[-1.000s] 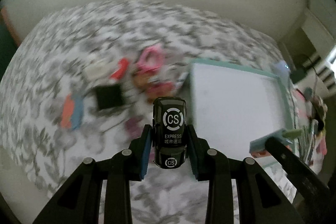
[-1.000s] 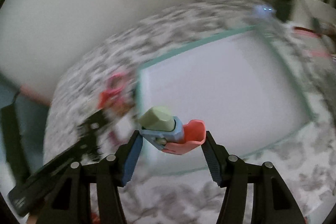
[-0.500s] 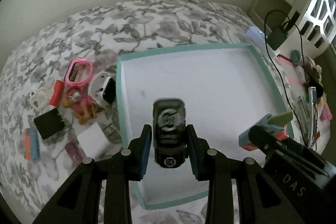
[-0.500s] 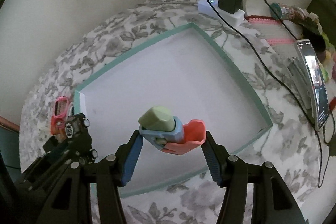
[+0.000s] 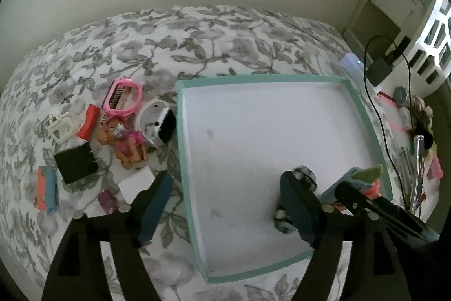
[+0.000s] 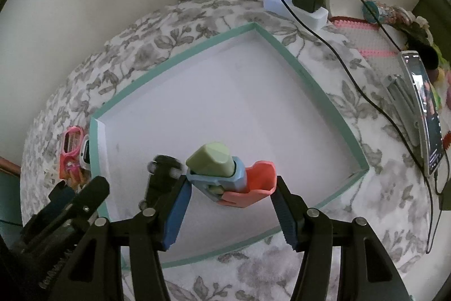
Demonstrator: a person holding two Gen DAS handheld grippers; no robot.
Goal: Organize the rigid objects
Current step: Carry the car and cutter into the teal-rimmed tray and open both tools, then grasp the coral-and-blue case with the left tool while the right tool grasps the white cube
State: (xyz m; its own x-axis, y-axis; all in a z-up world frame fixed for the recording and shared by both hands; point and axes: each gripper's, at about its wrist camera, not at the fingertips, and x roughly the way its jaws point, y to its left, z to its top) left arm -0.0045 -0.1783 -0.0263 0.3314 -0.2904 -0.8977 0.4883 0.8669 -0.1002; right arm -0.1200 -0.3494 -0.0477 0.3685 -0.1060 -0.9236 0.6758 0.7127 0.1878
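Note:
A shallow white tray with a teal rim (image 5: pixel 366 117) (image 6: pixel 324 92) lies on the floral bedspread. My left gripper (image 5: pixel 225 205) is open wide; the black toy car (image 5: pixel 303 179) lies blurred in the tray just beyond its right finger, and shows in the right wrist view (image 6: pixel 162 168). My right gripper (image 6: pixel 231 205) is shut on a green, blue and coral plastic piece (image 6: pixel 225 171) above the tray's near part; the piece also shows in the left wrist view (image 5: pixel 360 179).
Left of the tray lie a pink watch (image 5: pixel 122 98), a white smartwatch (image 5: pixel 157 123), a toy figure (image 5: pixel 126 140), a black charger (image 5: pixel 76 162), a red block (image 5: pixel 88 122) and a white card (image 5: pixel 136 184). Right: power strip (image 6: pixel 293 4), cable, phone (image 6: pixel 425 109).
My left gripper has opened and let go of the black car, which now lies in the tray by the right finger. The right gripper still holds its piece, slightly lower over the tray.

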